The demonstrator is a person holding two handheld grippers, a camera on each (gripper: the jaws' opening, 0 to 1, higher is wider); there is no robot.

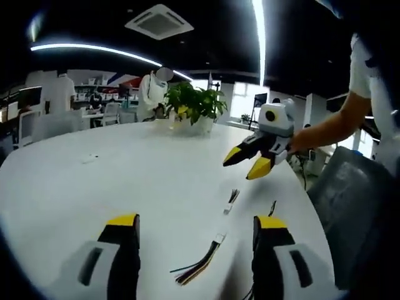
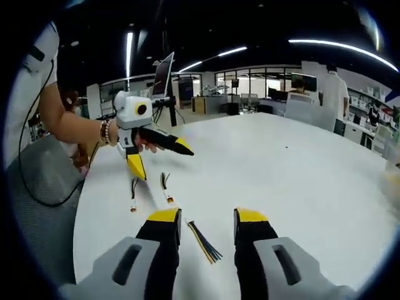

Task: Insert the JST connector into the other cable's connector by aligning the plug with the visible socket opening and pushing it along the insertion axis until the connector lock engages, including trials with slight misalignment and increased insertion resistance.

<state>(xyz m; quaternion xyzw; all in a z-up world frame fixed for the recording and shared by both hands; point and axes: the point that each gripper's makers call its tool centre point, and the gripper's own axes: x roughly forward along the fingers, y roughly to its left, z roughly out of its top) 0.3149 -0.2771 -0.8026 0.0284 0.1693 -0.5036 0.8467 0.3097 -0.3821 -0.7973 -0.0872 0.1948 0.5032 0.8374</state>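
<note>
Your left gripper (image 1: 195,240) hangs over the white table (image 1: 125,169) with its jaws spread and nothing between them, and the nearer cable (image 1: 199,261) lies just ahead of the tips, its multicoloured wires fanned toward you and its pale connector end (image 1: 219,238) pointing away, so its long axis runs roughly along your line of approach, a little toward the right jaw. Beyond it, a second short cable (image 1: 230,201) lies along nearly the same line with a gap between the two, and a dark wire (image 1: 272,208) sits close to the table's right edge. Your right gripper (image 2: 204,234) is also parted and empty; in the right gripper view the striped cable (image 2: 203,242) lies between its jaws on the table, with the other leads (image 2: 165,185) further on. By my reading no cable is picked up yet, and each hand has one within reach, the left being nearer to the fanned one. Mind the table edge beside you on that side, where the chair (image 1: 356,212) stands; open tabletop runs far ahead to the potted plant (image 1: 194,106)
</note>
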